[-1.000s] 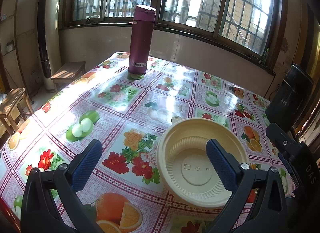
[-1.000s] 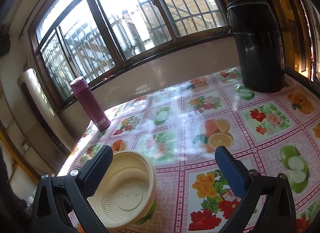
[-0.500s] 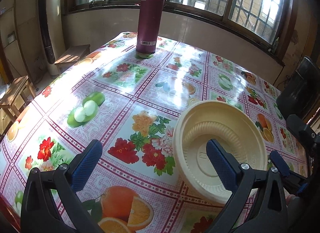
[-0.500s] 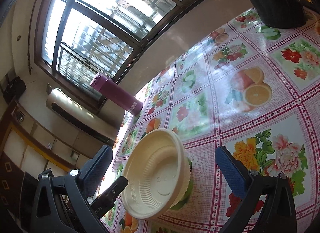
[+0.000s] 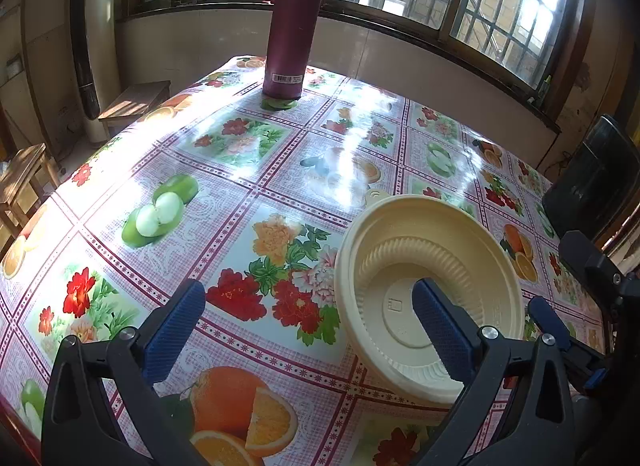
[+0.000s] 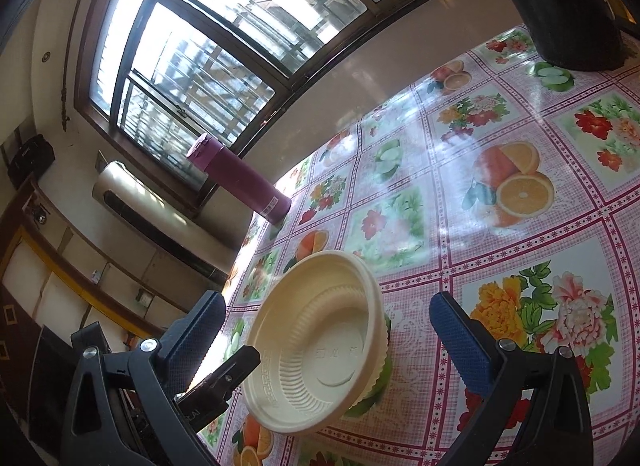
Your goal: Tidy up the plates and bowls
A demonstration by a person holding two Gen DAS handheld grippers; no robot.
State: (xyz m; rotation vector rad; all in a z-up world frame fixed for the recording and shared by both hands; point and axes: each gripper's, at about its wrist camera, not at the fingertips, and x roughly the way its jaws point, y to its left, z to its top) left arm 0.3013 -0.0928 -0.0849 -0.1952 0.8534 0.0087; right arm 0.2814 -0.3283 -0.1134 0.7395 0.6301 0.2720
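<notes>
Cream bowl near the front edge of the table, both claws wide open around it

The table (image 5: 280, 169) has much free flowered cloth behind and left of the bowl (image 5: 430, 290); its left edge drops to wooden stools (image 5: 136, 97) and the far edge lies under the window. A maroon bottle (image 5: 294, 25) stands upright at the far corner, well apart from the bowl, and a black container (image 6: 560, 5) stands at the far right side. The left claw (image 5: 308, 330) is wide open and holds nothing; its right finger is over the inside of the bowl. The right claw (image 6: 332, 338) is also wide open and empty, with the bowl (image 6: 316, 346) between its fingers; I cannot tell if any finger touches it
</notes>
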